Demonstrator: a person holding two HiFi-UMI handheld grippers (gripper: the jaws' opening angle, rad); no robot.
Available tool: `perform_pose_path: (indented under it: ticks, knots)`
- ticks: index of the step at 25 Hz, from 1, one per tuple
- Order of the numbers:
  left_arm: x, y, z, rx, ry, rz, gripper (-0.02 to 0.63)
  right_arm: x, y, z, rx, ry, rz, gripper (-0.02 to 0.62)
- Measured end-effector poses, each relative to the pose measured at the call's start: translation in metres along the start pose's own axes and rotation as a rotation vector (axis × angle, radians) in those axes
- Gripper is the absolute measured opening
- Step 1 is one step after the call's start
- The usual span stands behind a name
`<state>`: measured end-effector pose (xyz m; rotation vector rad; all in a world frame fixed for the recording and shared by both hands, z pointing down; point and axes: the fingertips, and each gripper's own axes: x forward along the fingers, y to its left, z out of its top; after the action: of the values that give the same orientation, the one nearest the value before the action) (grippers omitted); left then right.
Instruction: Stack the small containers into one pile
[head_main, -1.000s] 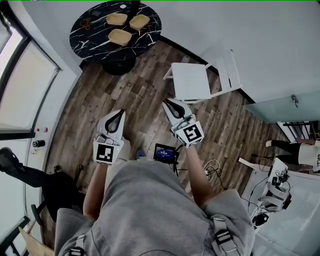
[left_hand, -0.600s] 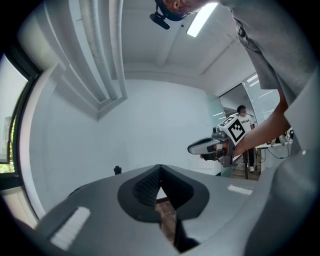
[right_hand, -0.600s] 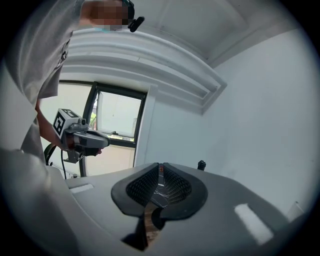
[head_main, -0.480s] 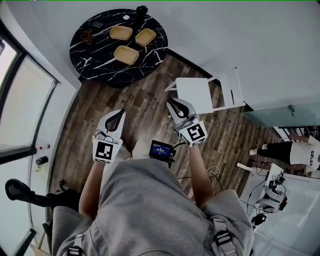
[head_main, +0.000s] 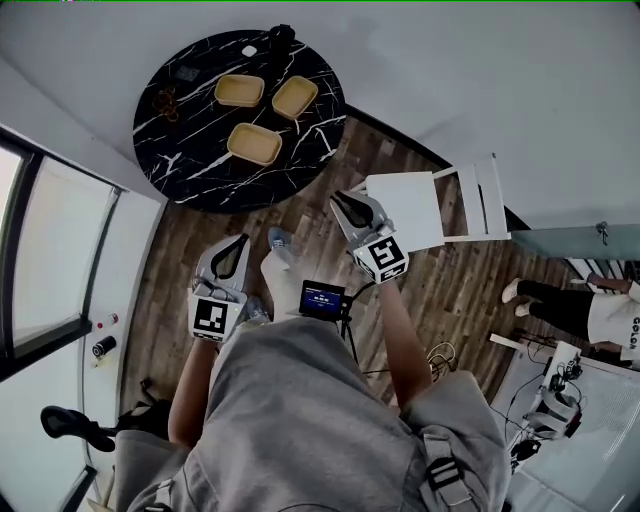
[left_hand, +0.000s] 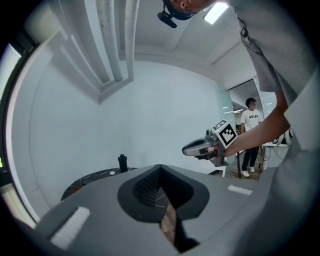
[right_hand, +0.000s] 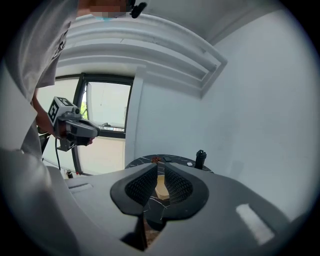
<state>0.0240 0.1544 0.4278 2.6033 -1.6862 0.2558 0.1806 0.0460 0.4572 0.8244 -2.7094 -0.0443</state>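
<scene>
Our three small containers (head_main: 254, 144) sit unstacked on the surface (head_main: 190, 165) at upper left, our left gripper (head_main: 231, 250) clenched empty, the right gripper (head_main: 345, 204) empty, jaws just opening.

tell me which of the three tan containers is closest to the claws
The lone front container, at the near edge of the table; the back left container and back right container sit nearer the wall.

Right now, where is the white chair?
In the head view, the white chair stands at centre right, just right of the round table, near the wall.
</scene>
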Motion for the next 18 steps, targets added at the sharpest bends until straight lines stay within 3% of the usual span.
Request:
perform_pose_path:
  ticks: [5, 10, 15, 18]
  knots:
    - [0.074, 0.038, 0.004, 0.018, 0.056, 0.015, -0.003, 0.082, -0.074, -0.017, -0.013, 0.039, 0.041, 0.058]
    - [0.127, 0.073, 0.014, 0.053, 0.101, 0.06, -0.003, 0.159, -0.132, -0.039, -0.054, 0.104, 0.141, 0.06]
    - [0.141, 0.094, 0.008, -0.043, 0.182, 0.177, -0.003, 0.227, -0.16, -0.081, -0.123, 0.236, 0.252, 0.071]
    - [0.147, 0.109, -0.006, -0.04, 0.161, 0.204, -0.003, 0.27, -0.165, -0.117, -0.135, 0.352, 0.299, 0.098]
